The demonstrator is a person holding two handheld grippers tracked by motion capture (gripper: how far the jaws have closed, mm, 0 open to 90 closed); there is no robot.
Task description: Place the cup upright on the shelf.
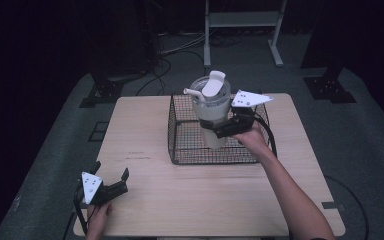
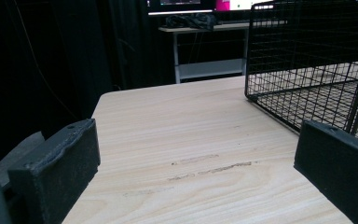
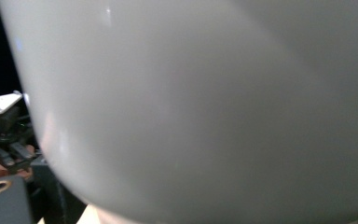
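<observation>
A pale tumbler (image 1: 211, 107) with a lid and a short spout stands upright inside the black wire basket (image 1: 180, 159) at the table's middle back. My right gripper (image 1: 224, 128) is shut on its lower body from the right, and the tumbler wall (image 3: 205, 107) lies close against the camera in the right gripper view. Whether its base touches the basket floor I cannot tell. My left gripper (image 1: 112, 170) rests near the table's front left corner, open and holding nothing. In the left gripper view, bare wood lies between its jaws (image 2: 193, 144), with the basket (image 2: 307, 79) ahead at the right.
The wooden table (image 1: 195, 200) has free room in front of and left of the basket. Beyond it on the dark floor are a white desk frame (image 1: 242, 30), cables (image 1: 165, 65) and black stand bases (image 1: 329, 85).
</observation>
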